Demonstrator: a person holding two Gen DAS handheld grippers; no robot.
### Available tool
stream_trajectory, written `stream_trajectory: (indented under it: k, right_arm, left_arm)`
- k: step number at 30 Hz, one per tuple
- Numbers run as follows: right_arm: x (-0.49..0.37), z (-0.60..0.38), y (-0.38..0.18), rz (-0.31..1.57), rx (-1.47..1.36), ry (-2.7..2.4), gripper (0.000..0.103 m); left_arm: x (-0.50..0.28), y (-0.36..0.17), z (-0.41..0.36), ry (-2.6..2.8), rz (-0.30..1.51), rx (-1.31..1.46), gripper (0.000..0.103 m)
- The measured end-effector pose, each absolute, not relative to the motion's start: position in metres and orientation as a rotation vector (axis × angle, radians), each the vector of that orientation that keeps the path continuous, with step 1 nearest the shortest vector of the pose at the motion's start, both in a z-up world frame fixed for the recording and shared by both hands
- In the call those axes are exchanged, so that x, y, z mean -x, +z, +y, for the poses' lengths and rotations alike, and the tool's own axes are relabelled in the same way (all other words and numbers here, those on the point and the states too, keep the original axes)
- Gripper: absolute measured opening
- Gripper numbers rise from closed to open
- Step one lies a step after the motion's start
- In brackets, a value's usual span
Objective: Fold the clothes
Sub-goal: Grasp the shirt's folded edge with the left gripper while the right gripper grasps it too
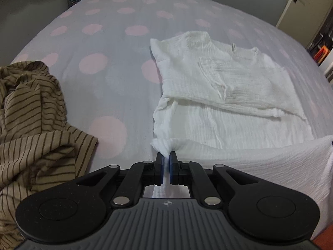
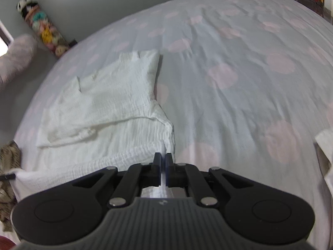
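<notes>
One crumpled brown garment with thin dark stripes (image 1: 35,125) lies heaped at the left of the bed, well apart from the one white crinkled-cotton garment (image 1: 224,87) spread flat toward the middle. Both rest on a single pale grey bedsheet with large pink dots (image 1: 100,41).

The white garment has its upper part folded down over itself, its collar pointing away from the cameras. Its near hem is raised off the sheet at two corners, one in each gripper.

The black left gripper (image 1: 166,156) has its two jaws pinched narrowly on the hem's left corner, with a bunch of white cloth squeezed between the blue pads. The black right gripper (image 2: 163,157) is likewise clamped tight on the hem's right corner, a thin strip of white fabric showing between its two fingers.

Further right on the sheet, one edge of another white cloth (image 2: 324,141) shows at the frame's border. Against the far wall stands one column of stacked plush toys (image 2: 41,25).
</notes>
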State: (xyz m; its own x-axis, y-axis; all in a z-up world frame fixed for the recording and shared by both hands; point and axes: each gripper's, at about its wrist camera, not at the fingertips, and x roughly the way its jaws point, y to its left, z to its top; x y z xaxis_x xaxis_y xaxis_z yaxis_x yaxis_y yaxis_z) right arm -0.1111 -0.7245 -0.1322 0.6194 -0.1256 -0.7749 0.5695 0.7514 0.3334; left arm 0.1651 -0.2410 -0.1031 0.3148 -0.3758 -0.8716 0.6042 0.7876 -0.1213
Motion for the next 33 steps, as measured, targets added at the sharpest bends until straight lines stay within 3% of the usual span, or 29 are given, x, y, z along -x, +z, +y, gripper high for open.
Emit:
stream_trajectory:
  k: [7,8,10,21,24,26,28,33]
  right_arm:
    - [0.104,-0.721,-0.141,0.896,-0.490,-0.411,0.013]
    - [0.106,-0.720,-0.139,0.901,-0.468,-0.413,0.022]
    - [0.111,-0.717,-0.132,0.905,-0.416,-0.412,0.029]
    - [0.148,-0.644,-0.120,1.020,-0.016,-0.202,0.035]
    - [0.156,-0.625,-0.129,1.074,0.068,-0.137,0.043]
    - [0.160,-0.612,-0.133,1.097,0.121,-0.087,0.057]
    - [0.164,-0.600,-0.136,1.105,0.171,-0.032,0.065]
    - [0.163,-0.574,-0.153,1.160,0.364,0.064,0.065]
  left_arm:
    - [-0.160,-0.117,-0.246,-0.696,1.080,-0.366,0.011]
    - [-0.157,-0.115,-0.245,-0.707,1.076,-0.386,0.011]
    - [-0.148,-0.108,-0.243,-0.737,1.058,-0.431,0.012]
    - [-0.059,-0.093,-0.241,-1.023,0.914,-0.877,0.020]
    - [-0.035,-0.102,-0.240,-1.095,0.838,-1.028,0.028]
    - [-0.020,-0.106,-0.239,-1.162,0.786,-1.105,0.035]
    - [-0.005,-0.110,-0.237,-1.230,0.736,-1.175,0.045]
    - [0.022,-0.133,-0.239,-1.259,0.629,-1.381,0.045]
